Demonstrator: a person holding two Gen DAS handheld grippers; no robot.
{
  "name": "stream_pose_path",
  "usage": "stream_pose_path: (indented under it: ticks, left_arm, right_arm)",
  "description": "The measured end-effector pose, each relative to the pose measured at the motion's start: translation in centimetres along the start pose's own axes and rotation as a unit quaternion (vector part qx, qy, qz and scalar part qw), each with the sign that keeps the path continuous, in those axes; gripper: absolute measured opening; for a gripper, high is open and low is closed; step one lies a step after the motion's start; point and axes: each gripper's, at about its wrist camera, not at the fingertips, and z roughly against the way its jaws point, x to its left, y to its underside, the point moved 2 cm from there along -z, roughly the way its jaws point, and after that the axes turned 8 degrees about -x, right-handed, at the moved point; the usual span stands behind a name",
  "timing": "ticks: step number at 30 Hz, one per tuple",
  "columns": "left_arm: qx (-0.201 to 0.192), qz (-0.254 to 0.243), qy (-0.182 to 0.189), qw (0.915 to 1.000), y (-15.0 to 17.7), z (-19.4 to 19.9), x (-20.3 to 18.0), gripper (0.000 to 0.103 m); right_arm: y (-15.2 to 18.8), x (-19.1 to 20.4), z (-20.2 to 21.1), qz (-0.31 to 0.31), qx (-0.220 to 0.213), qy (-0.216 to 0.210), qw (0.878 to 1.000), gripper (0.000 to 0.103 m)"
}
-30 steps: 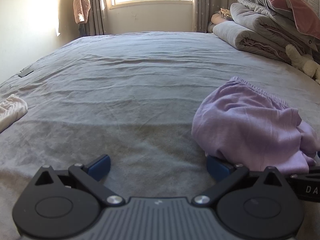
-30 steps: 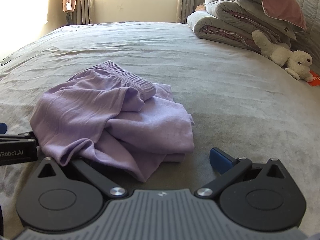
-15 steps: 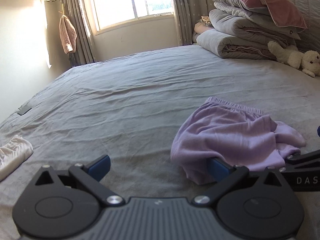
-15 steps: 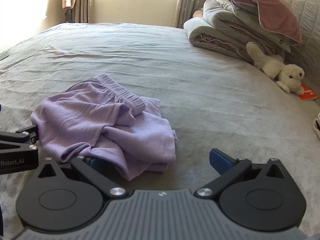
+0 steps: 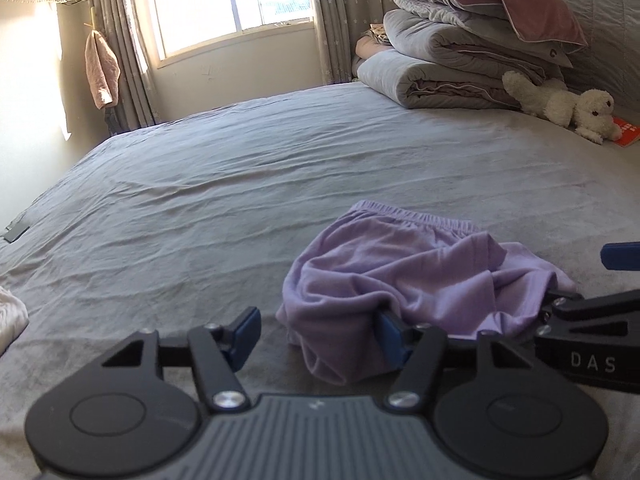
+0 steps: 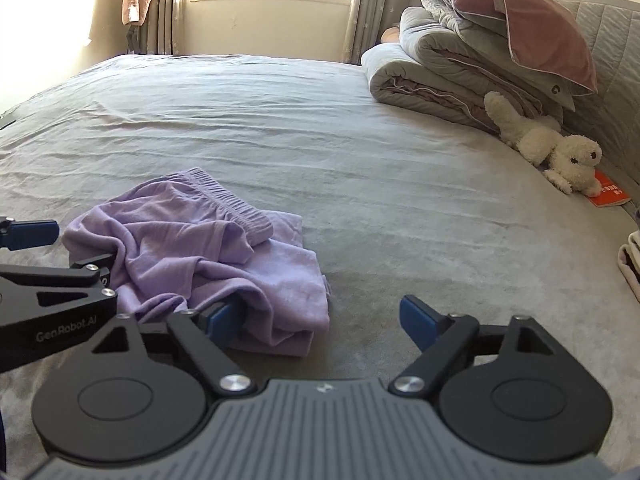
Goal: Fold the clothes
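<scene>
Crumpled lilac shorts [image 5: 400,276] lie on the grey bed [image 5: 240,200], waistband on the far side. My left gripper [image 5: 318,334] is at their near left corner. Its jaws are closing; a hanging fold sits against the right blue pad, while the left pad is clear of the cloth. My right gripper [image 6: 320,320] is at the near right corner of the shorts [image 6: 192,248]. Its jaws are closing too; cloth bunches at the left pad and the right pad stands apart over bare sheet. Each view shows the other gripper's fingers [image 5: 622,255] at its edge.
Folded duvets [image 5: 448,72] under a pink pillow are stacked at the far right, by the headboard. A white plush dog [image 6: 560,152] and a red booklet [image 6: 608,194] lie beside them. White garments lie at the bed's left edge [image 5: 10,316] and right edge [image 6: 630,264].
Both grippers' jaws have narrowed around the near corners of the shorts. Both have risen a little, and the cloth at the left corner is lifted and bunched.
</scene>
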Motion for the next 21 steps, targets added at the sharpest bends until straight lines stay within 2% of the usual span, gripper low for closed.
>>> stream_pose_path:
  ticks: [1,2,3,4,5,6,8,13,18,21]
  left_arm:
    - [0.001,-0.002,0.004,1.0000,0.1,0.0,-0.2,0.042]
    - [0.002,-0.003,0.008,1.0000,0.1,0.0,-0.2,0.038]
    - [0.003,-0.003,0.012,0.9999,0.1,0.0,-0.3,0.028]
    - [0.005,-0.002,0.015,0.9999,0.1,0.1,-0.3,0.018]
    - [0.007,-0.001,0.014,0.9999,0.0,0.1,-0.3,0.015]
    - [0.009,-0.002,0.011,0.9999,0.0,0.2,-0.3,0.013]
    - [0.015,-0.006,-0.001,0.9999,-0.2,0.4,-0.2,0.011]
    - [0.017,-0.011,-0.042,0.9989,-0.9,1.3,0.8,0.008]
    - [0.021,0.006,-0.080,0.9966,-1.4,1.7,3.4,0.006]
    - [0.028,0.018,-0.094,0.9950,-1.4,1.6,4.9,0.006]
  right_arm:
    - [0.0,0.0,0.0,-0.002,0.002,-0.003,1.000,0.067]
    - [0.1,-0.1,-0.1,-0.005,0.004,-0.008,1.000,0.063]
    - [0.2,-0.2,-0.2,-0.009,0.007,-0.017,1.000,0.060]
    - [0.2,-0.2,-0.2,-0.012,0.010,-0.025,1.000,0.052]
    - [0.3,-0.2,-0.3,-0.015,0.013,-0.032,0.999,0.042]
    - [0.3,-0.3,-0.3,-0.019,0.016,-0.039,0.999,0.036]
    - [0.2,-0.3,-0.3,-0.021,0.017,-0.046,0.999,0.009]
    - [0.0,-0.7,0.1,-0.022,0.008,-0.050,0.998,0.009]
    - [-0.3,-1.1,0.0,-0.020,0.004,-0.052,0.998,0.009]
    - [-0.1,-1.0,-0.4,-0.027,0.013,-0.062,0.998,0.018]
